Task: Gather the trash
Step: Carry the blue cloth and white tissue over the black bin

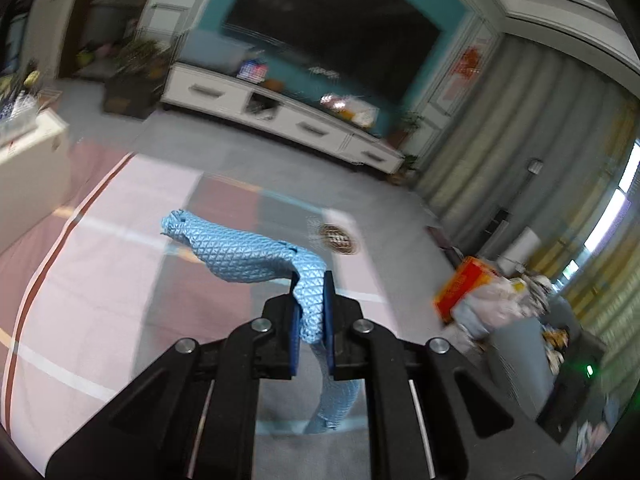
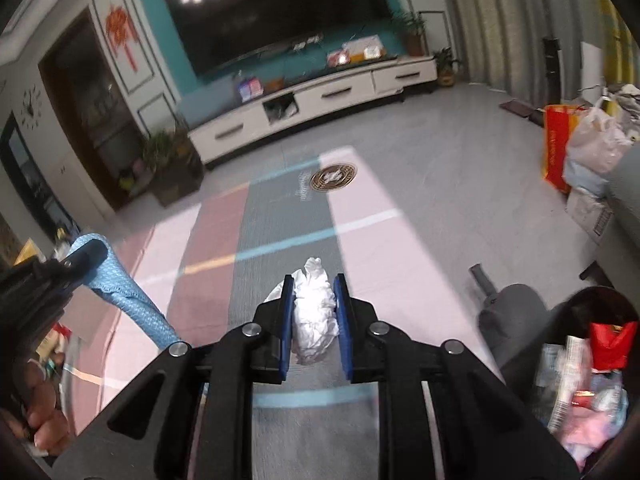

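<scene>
Crumpled white paper (image 2: 314,312) in right jaws, blue cloth (image 1: 248,252) in left, above striped mat (image 2: 280,216).

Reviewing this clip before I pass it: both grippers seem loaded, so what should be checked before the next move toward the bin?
1. Left gripper shut on the blue cloth: ok.
2. Right gripper shut on the white crumpled tissue: ok.
3. Cloth secure: cannot tell; both ends hang loose outside the pads.
4. Trash bin in view, lower right of the right wrist view: ok.
5. Room left in the bin: cannot tell; it already holds wrappers.
6. Mat cleared of other trash: cannot tell.
</scene>
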